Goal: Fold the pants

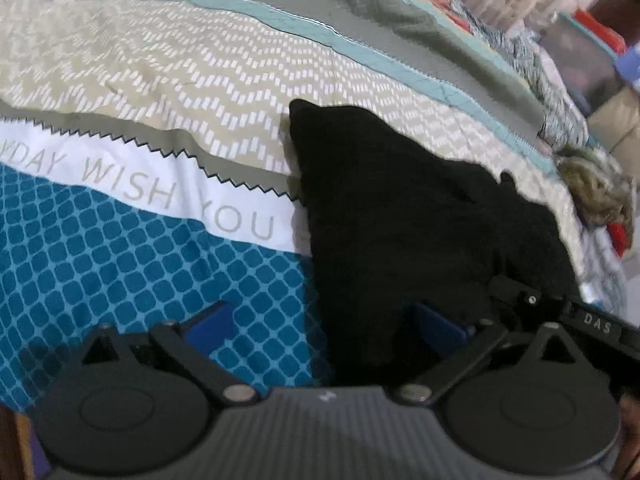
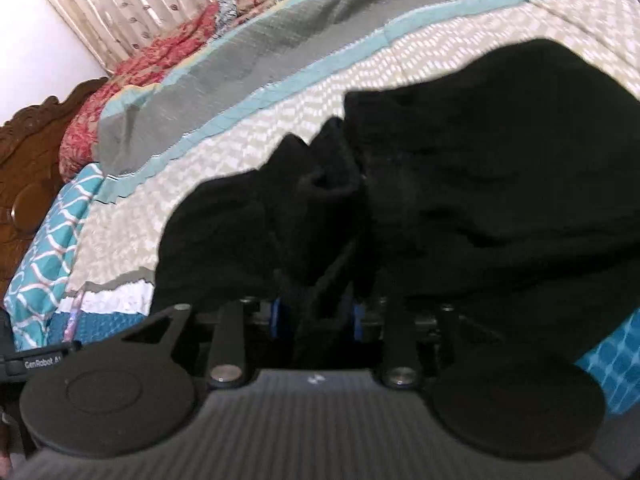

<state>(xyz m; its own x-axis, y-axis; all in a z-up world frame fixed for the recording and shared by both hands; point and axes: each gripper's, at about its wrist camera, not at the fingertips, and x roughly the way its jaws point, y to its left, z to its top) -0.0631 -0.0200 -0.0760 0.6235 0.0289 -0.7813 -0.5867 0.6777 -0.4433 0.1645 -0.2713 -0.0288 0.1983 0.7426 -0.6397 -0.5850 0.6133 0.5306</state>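
Observation:
Black pants [image 1: 400, 220] lie bunched on a patterned bedspread [image 1: 120, 240]. In the left wrist view my left gripper [image 1: 324, 324] is open, its blue pads [image 1: 208, 324] wide apart, over the near left edge of the pants, holding nothing. The other gripper's black body [image 1: 592, 320] shows at the right edge. In the right wrist view the pants [image 2: 480, 180] fill the middle and right. My right gripper [image 2: 316, 320] is shut on a fold of the black cloth, which hangs between its blue pads [image 2: 276, 316].
The bedspread has blue, white, beige and grey bands [image 2: 240, 80]. A carved wooden headboard [image 2: 28, 160] and a red floral quilt [image 2: 132, 80] lie at the left. Crumpled clothes [image 1: 596, 196] and storage boxes [image 1: 580, 52] sit at the bed's far right edge.

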